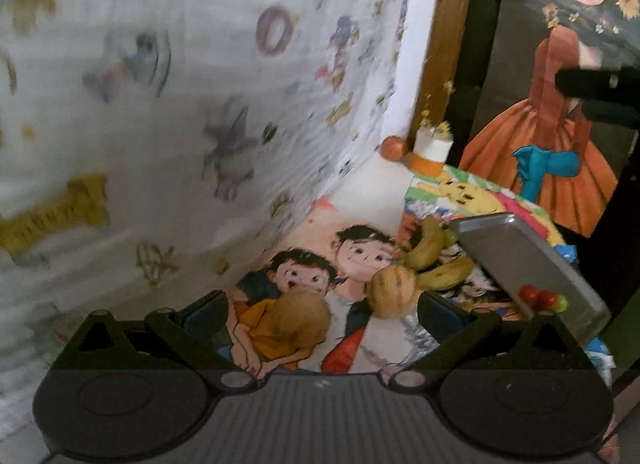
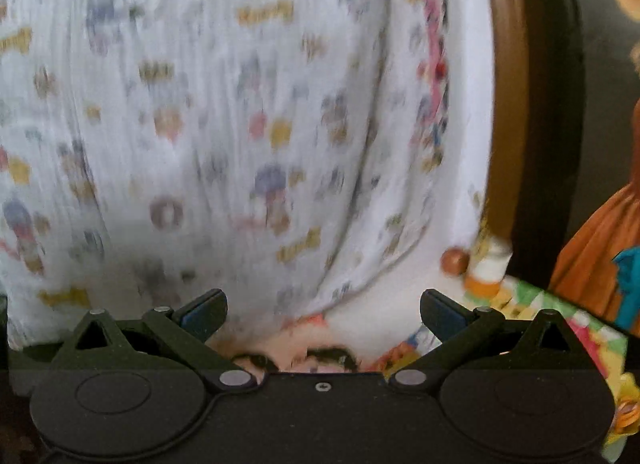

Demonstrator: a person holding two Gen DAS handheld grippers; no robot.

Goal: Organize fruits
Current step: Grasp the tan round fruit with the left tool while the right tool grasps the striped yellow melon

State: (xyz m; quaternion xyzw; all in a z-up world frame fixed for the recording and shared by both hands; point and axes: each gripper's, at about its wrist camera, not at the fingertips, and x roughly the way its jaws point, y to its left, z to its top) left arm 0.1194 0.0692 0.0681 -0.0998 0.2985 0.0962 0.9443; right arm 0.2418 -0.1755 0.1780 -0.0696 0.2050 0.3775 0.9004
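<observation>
In the left wrist view a tan round fruit (image 1: pixel 298 314) lies on the cartoon-print cloth (image 1: pixel 360 340) between the tips of my open left gripper (image 1: pixel 322 314). A small striped melon (image 1: pixel 392 288) lies just beyond, touching a bunch of bananas (image 1: pixel 434 260). A metal tray (image 1: pixel 532 260) stands to the right with red cherries (image 1: pixel 538 298) at its near rim. My right gripper (image 2: pixel 323 314) is open and empty, pointing at a printed curtain; no task fruit lies between its fingers.
A patterned white curtain (image 1: pixel 180 103) hangs on the left. A small orange ball (image 1: pixel 393 148) and a white-and-orange cup (image 1: pixel 432 151) stand at the far back by a wooden frame (image 1: pixel 444 35). A painted picture of a girl in an orange dress (image 1: pixel 556 143) stands at right.
</observation>
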